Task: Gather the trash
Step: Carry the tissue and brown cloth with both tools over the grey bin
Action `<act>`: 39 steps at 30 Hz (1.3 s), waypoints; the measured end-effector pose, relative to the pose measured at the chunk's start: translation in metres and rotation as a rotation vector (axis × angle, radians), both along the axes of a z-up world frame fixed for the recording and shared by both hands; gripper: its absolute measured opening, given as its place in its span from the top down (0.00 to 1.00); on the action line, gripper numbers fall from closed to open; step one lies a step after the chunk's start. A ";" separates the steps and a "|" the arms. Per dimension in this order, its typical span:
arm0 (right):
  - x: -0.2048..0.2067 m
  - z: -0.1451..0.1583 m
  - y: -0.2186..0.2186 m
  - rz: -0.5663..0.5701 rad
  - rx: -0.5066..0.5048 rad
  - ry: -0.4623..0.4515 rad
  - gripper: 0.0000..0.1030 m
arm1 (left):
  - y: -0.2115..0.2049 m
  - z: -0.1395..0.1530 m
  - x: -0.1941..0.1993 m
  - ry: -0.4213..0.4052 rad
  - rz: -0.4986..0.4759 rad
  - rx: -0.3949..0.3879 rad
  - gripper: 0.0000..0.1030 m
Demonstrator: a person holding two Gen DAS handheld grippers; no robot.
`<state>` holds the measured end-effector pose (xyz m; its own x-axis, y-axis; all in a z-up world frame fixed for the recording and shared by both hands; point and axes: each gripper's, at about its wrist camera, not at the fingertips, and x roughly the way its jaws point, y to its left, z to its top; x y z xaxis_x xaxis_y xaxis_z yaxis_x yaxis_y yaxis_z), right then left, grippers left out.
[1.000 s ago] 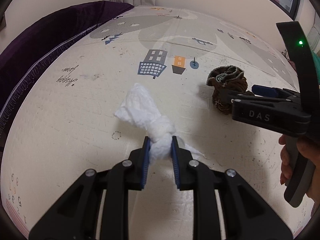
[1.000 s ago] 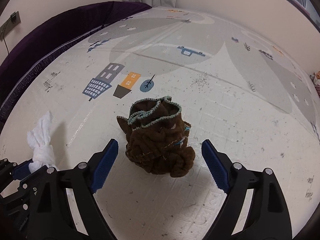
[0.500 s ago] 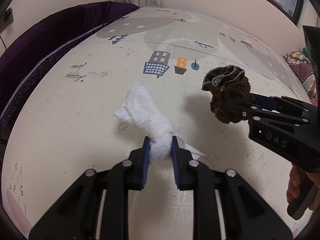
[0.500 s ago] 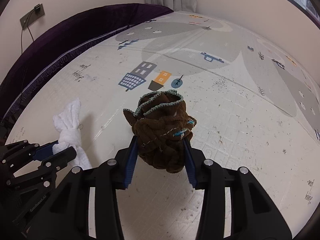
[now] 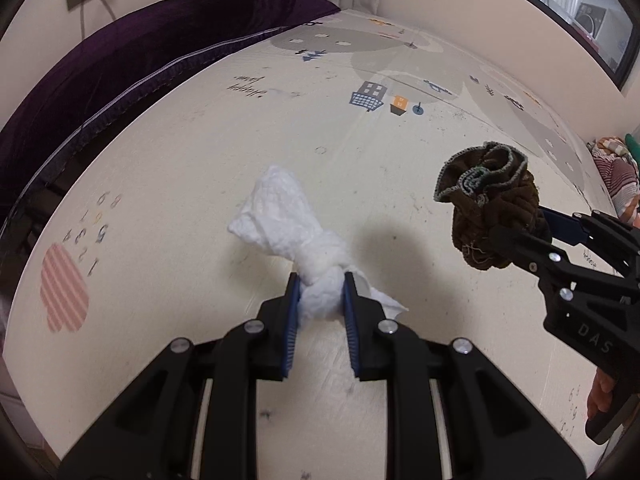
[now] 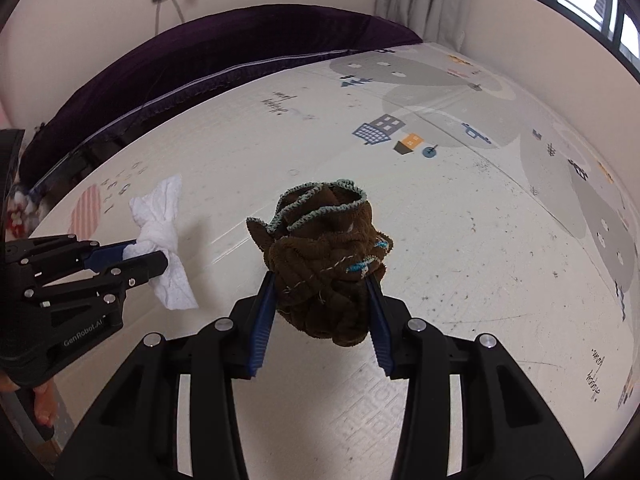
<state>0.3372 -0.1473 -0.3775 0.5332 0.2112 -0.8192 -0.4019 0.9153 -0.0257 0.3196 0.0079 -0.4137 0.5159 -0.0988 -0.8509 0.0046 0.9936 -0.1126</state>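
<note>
L gripper (image 5: 320, 300) is clenching the knotted white tissue wad (image 5: 296, 220) btwn its blue pads; the wad is sticking out fwd toward 11 o'clock, hanging above the play mat (image 5: 240, 140), w/ a loose tail trailing at 4 o'clock. At 3 o'clock, well apart, R gripper (image 6: 322, 300) is grasping the brown knit cloth (image 6: 324, 256), pads pressing both its sides, ruffled teal-edged rim poking toward 12 o'clock, clear of the mat.
</note>
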 end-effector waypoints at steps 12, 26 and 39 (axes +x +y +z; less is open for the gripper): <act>-0.137 0.033 0.094 0.344 -0.014 0.032 0.60 | 0.102 0.047 -0.174 -0.005 0.355 -0.009 0.80; -0.318 0.072 0.238 0.713 0.015 0.029 0.60 | 0.206 0.084 -0.415 -0.035 0.777 -0.026 0.80; -0.501 0.057 0.364 1.093 -0.004 0.096 0.60 | 0.245 0.076 -0.630 -0.015 1.154 -0.048 0.79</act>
<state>-0.1637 0.2163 -0.3210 -0.0062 0.5284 -0.8490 -0.9969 0.0638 0.0470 -0.3102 0.2524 -0.3376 0.3301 0.4064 -0.8520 -0.9019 0.4021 -0.1577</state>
